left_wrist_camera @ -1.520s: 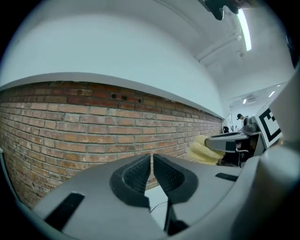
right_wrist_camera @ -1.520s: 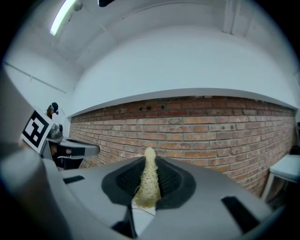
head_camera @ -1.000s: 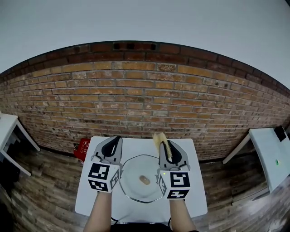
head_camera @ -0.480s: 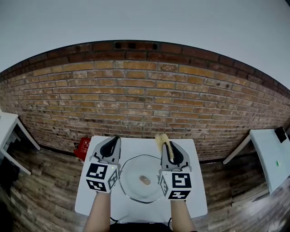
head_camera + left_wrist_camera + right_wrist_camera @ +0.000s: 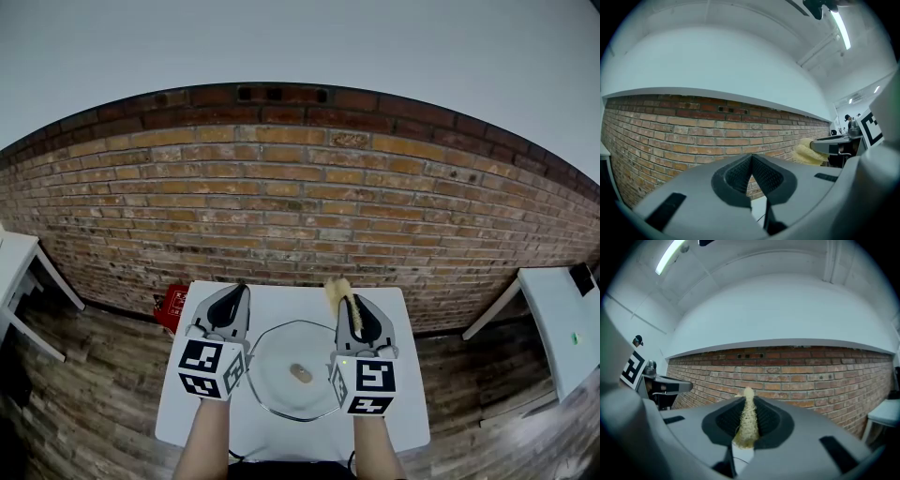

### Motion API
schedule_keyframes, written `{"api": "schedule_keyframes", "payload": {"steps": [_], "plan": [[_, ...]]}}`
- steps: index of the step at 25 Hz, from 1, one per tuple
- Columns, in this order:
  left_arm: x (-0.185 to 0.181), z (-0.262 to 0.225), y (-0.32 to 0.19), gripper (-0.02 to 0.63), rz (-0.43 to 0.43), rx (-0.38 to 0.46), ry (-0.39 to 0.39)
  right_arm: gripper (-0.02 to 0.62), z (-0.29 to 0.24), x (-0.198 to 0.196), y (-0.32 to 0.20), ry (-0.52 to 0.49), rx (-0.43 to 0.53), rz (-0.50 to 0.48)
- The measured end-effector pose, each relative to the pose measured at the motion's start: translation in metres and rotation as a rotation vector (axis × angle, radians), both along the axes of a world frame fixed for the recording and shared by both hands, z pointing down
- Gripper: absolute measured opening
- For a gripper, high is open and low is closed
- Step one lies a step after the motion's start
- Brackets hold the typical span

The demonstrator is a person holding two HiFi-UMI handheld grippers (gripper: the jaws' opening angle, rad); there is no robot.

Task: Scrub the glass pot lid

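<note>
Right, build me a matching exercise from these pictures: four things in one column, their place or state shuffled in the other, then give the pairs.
Things
1. left gripper
2. right gripper
3. glass pot lid
4. red object

Place or state
A. on the floor, left of the table
B. shut, with nothing in it
C. lying on the white table
D. shut on the yellow scrubber

Pairs: 1-B, 2-D, 3-C, 4-A

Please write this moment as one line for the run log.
left claw: shut, empty | right claw: shut on yellow scrubber | glass lid: lying on table
</note>
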State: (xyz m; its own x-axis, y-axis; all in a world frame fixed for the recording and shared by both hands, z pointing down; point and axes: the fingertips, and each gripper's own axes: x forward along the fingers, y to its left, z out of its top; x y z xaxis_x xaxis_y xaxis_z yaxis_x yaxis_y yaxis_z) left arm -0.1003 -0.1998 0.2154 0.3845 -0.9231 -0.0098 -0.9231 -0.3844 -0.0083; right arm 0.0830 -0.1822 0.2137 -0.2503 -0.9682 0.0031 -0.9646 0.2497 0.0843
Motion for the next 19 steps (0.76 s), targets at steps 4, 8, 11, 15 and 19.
{"api": "schedule_keyframes", "payload": {"steps": [4,8,11,15,19], "plan": [[-0.0001,-0.0003,-0.0003,0.011,0.004,0.002,0.006,0.058,0.0011,-0.0011,-0.0006,-0.003,0.0,-0.002],[0.0009,-0.0011,-0.0007,0.011,0.005,0.003,-0.004,0.057,0.0001,0.0001,-0.0014,-0.006,0.0,0.0],[0.0013,-0.0014,-0.0008,0.011,0.002,0.004,-0.008,0.057,0.0,0.0009,-0.0019,-0.004,0.001,0.0],[0.0009,-0.0009,-0.0007,0.011,-0.001,0.006,-0.012,0.057,0.0025,0.0002,-0.0012,-0.002,-0.002,-0.003],[0.0006,-0.0012,0.0,0.011,-0.003,0.007,-0.014,0.057,0.003,-0.0009,-0.0009,0.0,-0.003,-0.006]]}}
